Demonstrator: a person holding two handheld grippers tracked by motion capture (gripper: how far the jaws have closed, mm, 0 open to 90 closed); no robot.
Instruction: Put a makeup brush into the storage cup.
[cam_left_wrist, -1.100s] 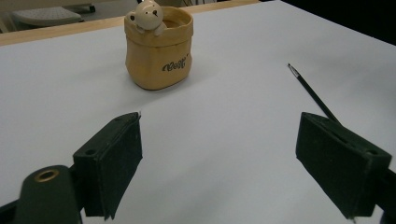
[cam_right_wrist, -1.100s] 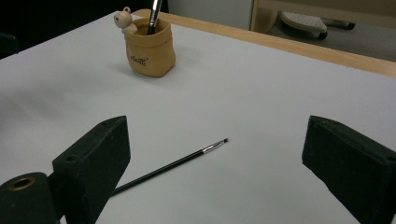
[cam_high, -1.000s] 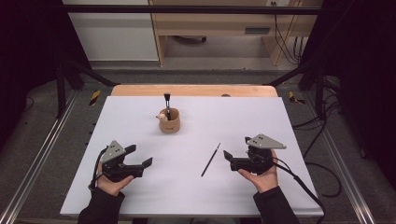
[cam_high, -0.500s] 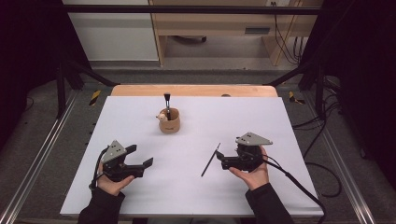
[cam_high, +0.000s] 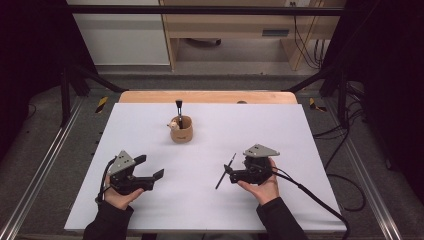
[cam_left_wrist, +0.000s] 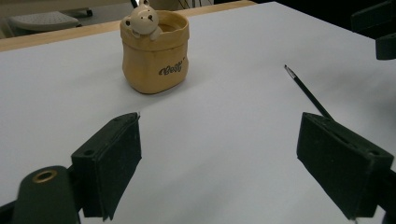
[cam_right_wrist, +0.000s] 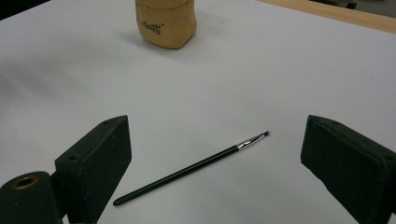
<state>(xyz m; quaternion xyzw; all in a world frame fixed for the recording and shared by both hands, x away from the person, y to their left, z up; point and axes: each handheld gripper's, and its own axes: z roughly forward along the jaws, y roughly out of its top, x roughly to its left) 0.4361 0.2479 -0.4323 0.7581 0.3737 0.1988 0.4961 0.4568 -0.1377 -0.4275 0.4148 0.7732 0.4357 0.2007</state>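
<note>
A person sits at a wide white table (cam_high: 320, 150) holding two black two-jaw grippers, one in each hand. On the table are two loose things: one thin black paintbrush (cam_high: 225, 171) lying flat, and one small tan pot shaped like a sack (cam_high: 181, 129), with a little cream bear figure (cam_left_wrist: 142, 19) peeking over its rim and dark lettering on its side. One more brush with a black handle (cam_high: 178, 109) stands upright inside the pot.

Taking the table centre as the clock's middle and the far edge as twelve, the pot sits toward twelve o'clock. The loose paintbrush lies toward five o'clock, well apart from the pot. Its long axis runs diagonally: the bristle tip with its short silver ferrule points to about one o'clock, up and away from the person, and the rounded handle end points to about seven o'clock, back toward them.

The right gripper (cam_high: 231, 174) hovers right at the brush. In the right gripper view its jaws stand wide apart, one to each side of the brush (cam_right_wrist: 191, 168), and neither touches it.

The left gripper (cam_high: 150, 168) rests toward eight o'clock, well apart from the brush. Its jaws are also spread wide, with nothing between them; the left gripper view looks past them to the pot.
</note>
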